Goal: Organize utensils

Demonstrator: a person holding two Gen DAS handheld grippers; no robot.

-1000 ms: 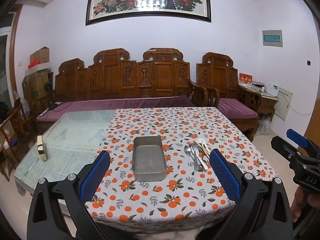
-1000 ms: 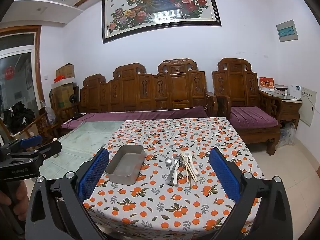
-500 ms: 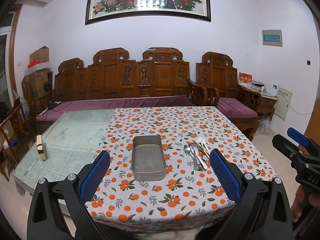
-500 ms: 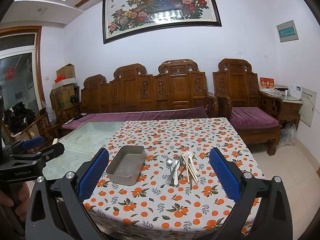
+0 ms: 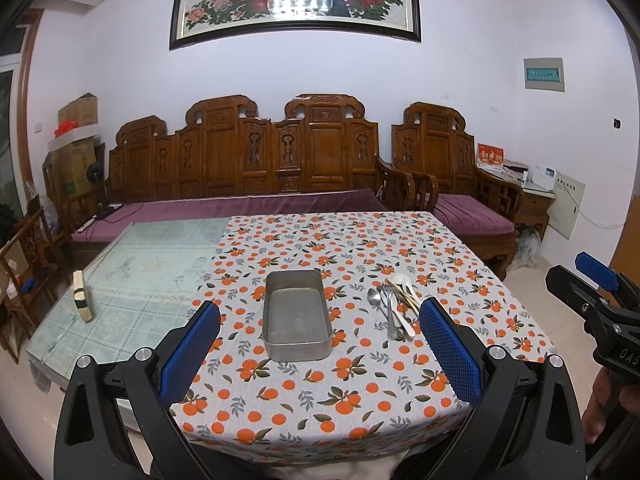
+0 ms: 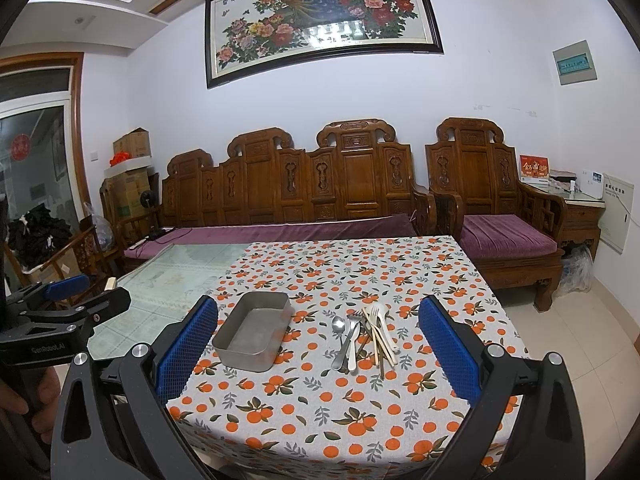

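Start of task, approach step, nothing picked yet. Left gripper and right gripper: fingers spread wide, released, holding nothing, low in frame short of worktop near edge. Utensils piled centre-right of frame, just beside empty metal tray, not touching. Next, probably: reach fwd w/ right, close on 1 utensil, move to tray.

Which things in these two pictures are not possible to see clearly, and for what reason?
- Utensil pile, both views: pieces overlap, so the exact count is unclear.
- Metal tray, left wrist view: marks on its floor are too small to identify.
- Table, both views: near edge is hidden behind the open left gripper and right gripper.
- Small block, left wrist view: too small to identify.
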